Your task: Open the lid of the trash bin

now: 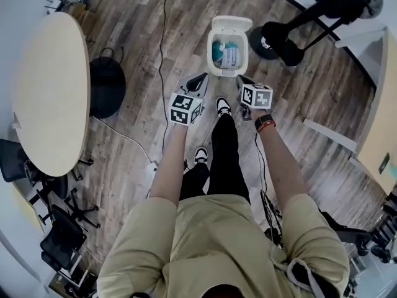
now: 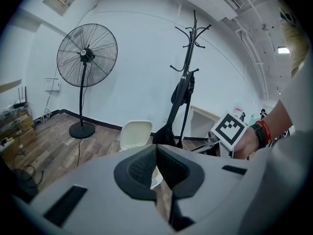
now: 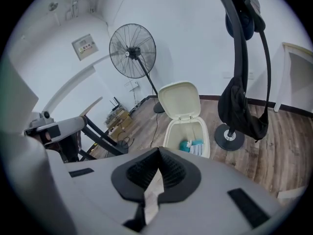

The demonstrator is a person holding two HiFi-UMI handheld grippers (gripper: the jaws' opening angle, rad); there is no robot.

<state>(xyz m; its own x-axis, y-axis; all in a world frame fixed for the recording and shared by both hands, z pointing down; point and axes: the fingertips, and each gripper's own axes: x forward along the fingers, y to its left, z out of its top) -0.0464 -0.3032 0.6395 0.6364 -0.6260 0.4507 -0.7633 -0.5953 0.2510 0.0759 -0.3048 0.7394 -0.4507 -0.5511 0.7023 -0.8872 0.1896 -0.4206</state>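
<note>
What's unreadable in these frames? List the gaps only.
- Trash bin contents: teal and white items, too small to identify in the head or right gripper view.
- Bin body, left gripper view: mostly behind the left tongs; the lid shows.
- Wall notice print: too small, right gripper view.

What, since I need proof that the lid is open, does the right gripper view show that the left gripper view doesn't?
Only the right gripper view: the trash bin with its mouth open, and teal and white trash inside.
Only the left gripper view: the other gripper's marker cube and the person's hand holding it.
Both: the lid standing upright, the standing fan, the coat rack, the wooden floor, and each view's own jaws together with nothing between them.
</note>
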